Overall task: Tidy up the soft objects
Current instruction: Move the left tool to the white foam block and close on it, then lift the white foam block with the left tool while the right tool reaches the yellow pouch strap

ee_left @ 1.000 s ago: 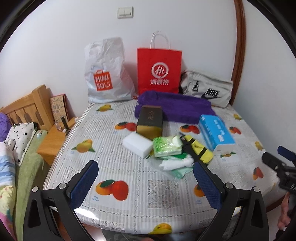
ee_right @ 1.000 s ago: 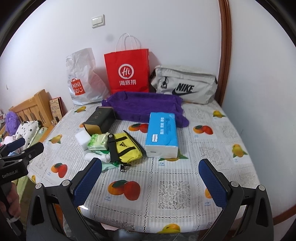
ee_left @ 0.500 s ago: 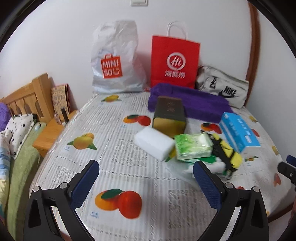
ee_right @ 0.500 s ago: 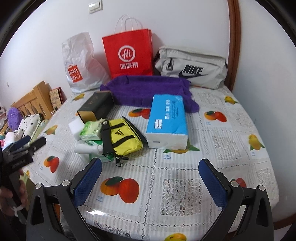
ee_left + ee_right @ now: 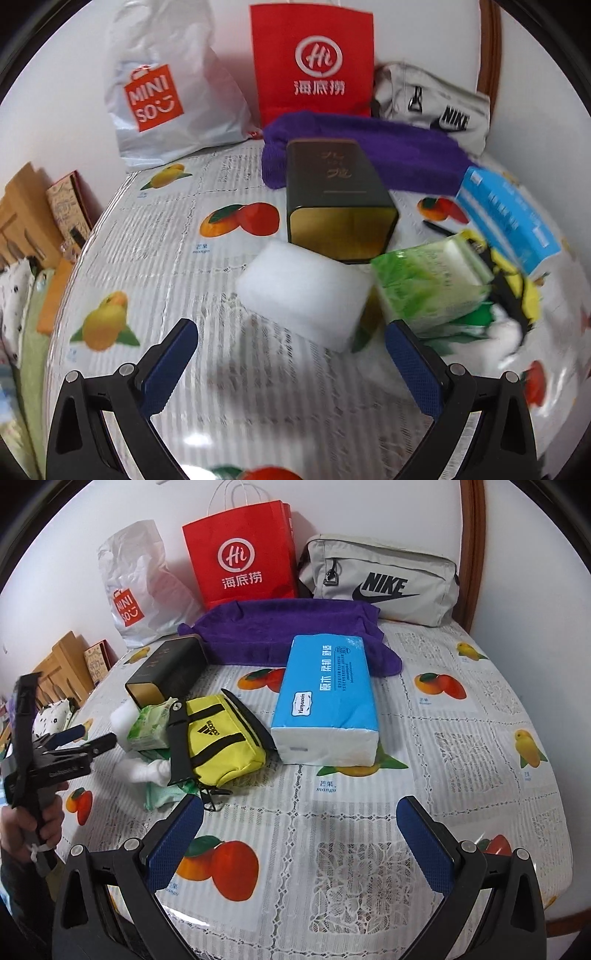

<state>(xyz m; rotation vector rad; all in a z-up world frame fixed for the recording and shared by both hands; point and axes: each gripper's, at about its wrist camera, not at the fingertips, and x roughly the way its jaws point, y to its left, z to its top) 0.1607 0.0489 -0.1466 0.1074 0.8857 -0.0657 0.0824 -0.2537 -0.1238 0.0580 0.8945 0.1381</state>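
Both tongs gape empty: left tongs face the white sponge, right tongs the blue tissue pack.

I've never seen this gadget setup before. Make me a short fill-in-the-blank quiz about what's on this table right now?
1. The paper bag standing against the wall is ____.
2. The grey pouch carries the brand name ____.
3. The small bag with the Adidas logo is ____.
4. The left gripper points at a white ____ block.

Missing words: red; Nike; yellow; sponge
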